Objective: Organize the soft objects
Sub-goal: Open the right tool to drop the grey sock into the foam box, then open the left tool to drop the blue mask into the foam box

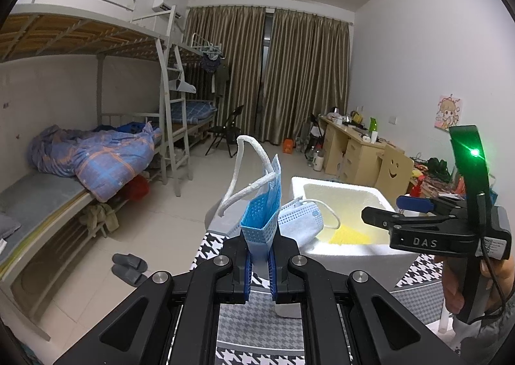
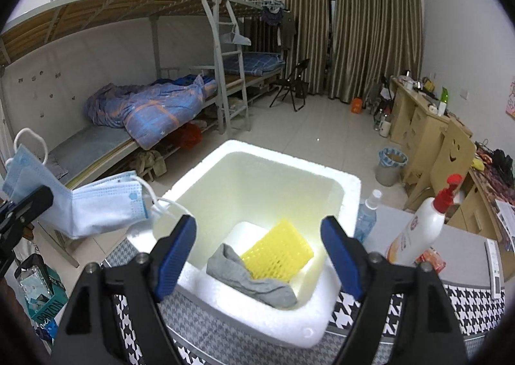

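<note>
Left gripper (image 1: 259,263): clamped tight on the folded edge of a blue mask (image 1: 262,217), held upright, its white ear loop (image 1: 248,168) arching above.
Second mask (image 2: 103,204): hangs from the same grip, drooping toward the box's near left rim; whether it touches the rim cannot be told.
Right gripper (image 2: 259,255): jaws spread wide, nothing between the blue pads (image 2: 175,255), poised over the open box.
Box (image 2: 349,184): white foam, standing on a houndstooth cloth (image 2: 473,304).
Inside the box: a yellow mesh pad (image 2: 278,250) lying on the bottom, a grey rag (image 2: 251,278) crumpled against its near edge and overlapping it.
Right of the box: a clear bottle (image 2: 367,213) just beside the wall, then a white pump bottle (image 2: 421,226) with a red top.
Hand (image 1: 457,284): grips the right tool's handle, seen from the left camera.
Beyond: bunk beds (image 2: 128,11) with a blue quilt (image 2: 154,107), drawn curtains (image 2: 338,27), a desk (image 2: 418,114).
</note>
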A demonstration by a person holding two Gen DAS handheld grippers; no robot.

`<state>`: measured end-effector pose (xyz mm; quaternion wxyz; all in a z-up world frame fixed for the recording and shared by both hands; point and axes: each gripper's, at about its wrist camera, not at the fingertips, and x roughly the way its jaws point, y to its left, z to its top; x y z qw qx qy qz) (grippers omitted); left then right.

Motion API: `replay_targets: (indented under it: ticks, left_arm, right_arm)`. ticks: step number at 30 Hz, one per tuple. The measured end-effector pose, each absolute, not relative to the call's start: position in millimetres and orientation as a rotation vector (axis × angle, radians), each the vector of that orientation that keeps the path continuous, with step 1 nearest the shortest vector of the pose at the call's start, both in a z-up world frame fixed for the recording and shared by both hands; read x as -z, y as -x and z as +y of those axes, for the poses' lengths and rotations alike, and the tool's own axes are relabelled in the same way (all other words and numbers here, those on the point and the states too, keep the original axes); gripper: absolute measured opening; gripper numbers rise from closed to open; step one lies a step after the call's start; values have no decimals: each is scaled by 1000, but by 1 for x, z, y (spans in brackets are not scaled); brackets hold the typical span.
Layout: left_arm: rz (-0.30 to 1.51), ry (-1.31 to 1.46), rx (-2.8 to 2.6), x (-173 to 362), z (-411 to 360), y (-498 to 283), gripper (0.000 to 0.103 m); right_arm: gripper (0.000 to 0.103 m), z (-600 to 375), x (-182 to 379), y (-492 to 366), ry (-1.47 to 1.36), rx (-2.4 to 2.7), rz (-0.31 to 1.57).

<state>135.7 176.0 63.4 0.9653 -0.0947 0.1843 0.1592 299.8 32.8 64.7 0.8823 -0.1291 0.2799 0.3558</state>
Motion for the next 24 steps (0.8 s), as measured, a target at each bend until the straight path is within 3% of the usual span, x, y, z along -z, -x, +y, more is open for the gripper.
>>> replay_targets:
  ticks: [24]
  left_arm:
    - [385,146,-236,-74,149,-175,9]
  right_arm:
    - [88,-10,-74,-295,216,-690,552]
